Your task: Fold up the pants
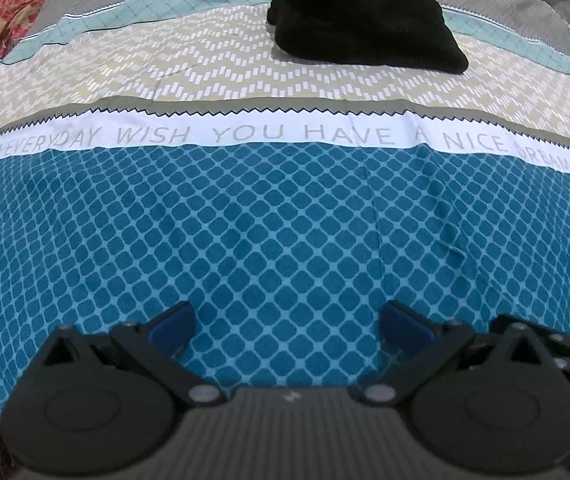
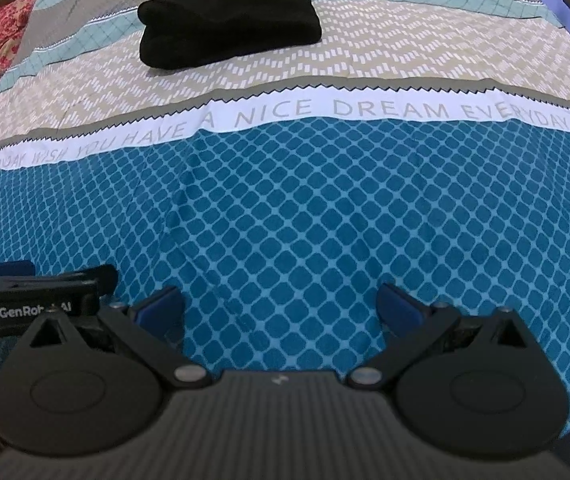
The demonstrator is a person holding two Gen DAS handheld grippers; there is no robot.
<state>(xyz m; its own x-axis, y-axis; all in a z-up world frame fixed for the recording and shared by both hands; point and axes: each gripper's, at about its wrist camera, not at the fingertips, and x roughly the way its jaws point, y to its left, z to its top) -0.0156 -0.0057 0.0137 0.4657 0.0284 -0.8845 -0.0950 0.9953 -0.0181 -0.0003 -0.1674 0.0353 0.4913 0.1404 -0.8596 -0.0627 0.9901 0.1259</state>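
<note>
Far up the patterned teal, white and beige bedsheet (image 1: 285,220), the black fabric pants (image 1: 365,20) are seen folded into a compact bundle on the beige zigzag band. Both the left gripper (image 1: 287,324) and the right gripper (image 2: 281,308) are held spread wide and empty over the teal diamond print, well apart from the pants.

My tongs (image 1: 287,322) are matt black plastic with blue pads (image 1: 173,322) (screws shiny metal). The pants (image 1: 365,20) look soft, matt black cloth; the bedsheet (image 1: 285,220) smooth printed cotton.
</note>
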